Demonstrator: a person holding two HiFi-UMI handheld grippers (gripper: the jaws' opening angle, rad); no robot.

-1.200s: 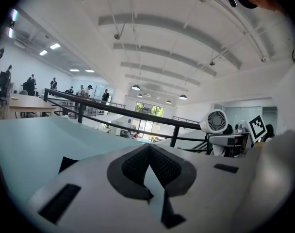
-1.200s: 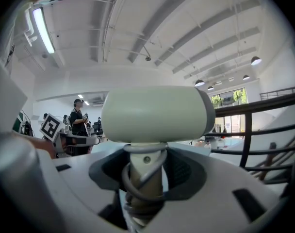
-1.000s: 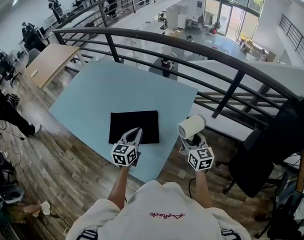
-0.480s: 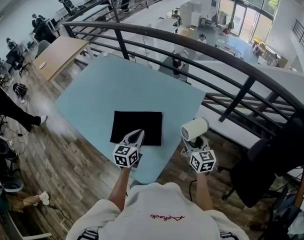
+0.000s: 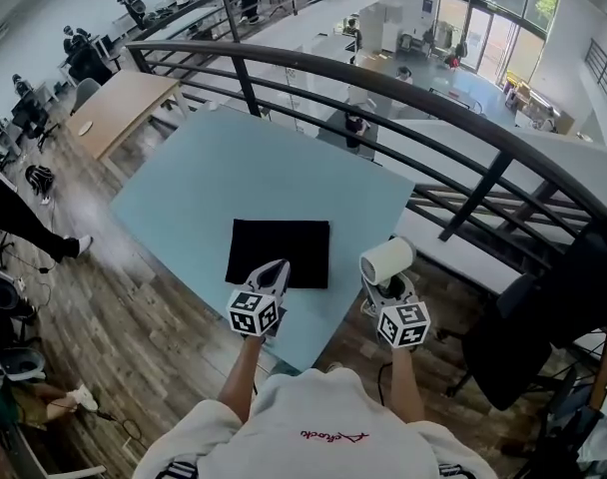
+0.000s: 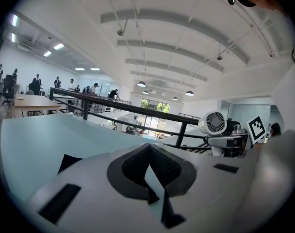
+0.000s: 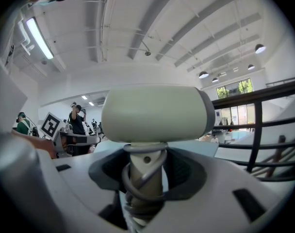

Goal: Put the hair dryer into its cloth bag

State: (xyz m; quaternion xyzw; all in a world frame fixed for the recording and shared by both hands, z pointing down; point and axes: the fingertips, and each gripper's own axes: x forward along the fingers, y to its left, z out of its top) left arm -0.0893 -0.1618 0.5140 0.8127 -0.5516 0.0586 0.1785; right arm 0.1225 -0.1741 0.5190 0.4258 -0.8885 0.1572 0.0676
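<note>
**Head view.** The left gripper [image 5: 274,269] has its fingers clenched tip to tip and empty. Just ahead of and under those tips the black cloth bag [image 5: 282,245] lies flat on the pale blue table [image 5: 214,178]. The right gripper [image 5: 388,285] stands beside the table's right edge, fingers grasping the handle of the white hair dryer [image 5: 385,260]. Its barrel sits directly above these fingers, apart from the bag. A dark railing [image 5: 463,128] runs beyond the table.

**Left gripper view.** The fingers [image 6: 138,166] meet with nothing between them. One corner of the cloth bag [image 6: 67,161] shows low to their left. The hair dryer [image 6: 214,123], round grille facing the camera, is off to their right, next to a marker cube [image 6: 256,127].

**Right gripper view.** The fingers [image 7: 111,171] flank the hair dryer's [image 7: 155,113] handle and press on it. A grey cord [image 7: 140,181] is coiled round the handle between them, and the barrel lies crosswise just above
</note>
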